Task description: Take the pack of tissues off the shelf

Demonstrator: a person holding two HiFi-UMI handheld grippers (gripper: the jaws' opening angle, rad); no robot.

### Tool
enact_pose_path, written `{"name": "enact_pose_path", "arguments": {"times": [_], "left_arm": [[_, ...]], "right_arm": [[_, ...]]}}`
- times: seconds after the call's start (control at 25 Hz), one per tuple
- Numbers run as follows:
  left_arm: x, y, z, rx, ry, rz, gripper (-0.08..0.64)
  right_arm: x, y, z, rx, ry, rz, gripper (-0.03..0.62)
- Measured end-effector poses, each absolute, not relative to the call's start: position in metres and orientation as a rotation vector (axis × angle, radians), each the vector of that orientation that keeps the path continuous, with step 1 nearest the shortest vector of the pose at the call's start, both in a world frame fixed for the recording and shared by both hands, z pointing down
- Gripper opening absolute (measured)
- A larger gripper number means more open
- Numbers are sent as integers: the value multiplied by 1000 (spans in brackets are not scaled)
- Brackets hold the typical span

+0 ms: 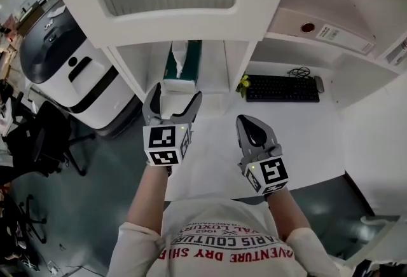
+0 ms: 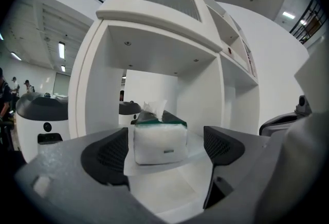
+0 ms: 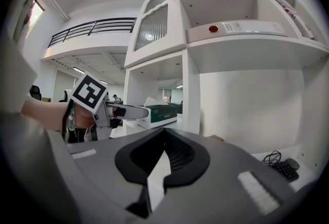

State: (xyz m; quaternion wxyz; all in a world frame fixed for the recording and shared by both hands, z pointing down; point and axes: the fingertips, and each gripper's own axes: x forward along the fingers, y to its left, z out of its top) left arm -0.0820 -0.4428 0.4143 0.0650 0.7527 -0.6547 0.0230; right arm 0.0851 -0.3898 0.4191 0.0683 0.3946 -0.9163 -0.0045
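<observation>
While our right gripper [image 1: 247, 123] hangs pinched shut, our left gripper [image 1: 175, 95] gapes wide. That's to straddle the pack of tissues [image 1: 184, 63].

pack of tissues [image 2: 159, 142]: white body, green top, white sheet poking out
shelf [image 2: 90, 89]: plain white
left gripper [image 1: 175, 96]: grey, black pads, black-and-white square-marker cube
right gripper [image 1: 250, 122]: grey, black-and-white square-marker cube
keyboard [image 1: 282, 88]: black
shirt [image 1: 222, 231]: white, red lettering
</observation>
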Motion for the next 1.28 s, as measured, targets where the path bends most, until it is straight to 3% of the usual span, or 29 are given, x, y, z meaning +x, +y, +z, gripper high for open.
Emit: {"name": "enact_pose_path", "arguments": {"times": [0.68, 1.28], "left_arm": [[-91, -505, 433, 2110, -2146, 202, 462], [-82, -456, 410, 2146, -2163, 241, 423]], "right_arm": [[84, -437, 434, 1159, -2723, 56, 2], [109, -416, 425, 1177, -2725, 71, 2]]}}
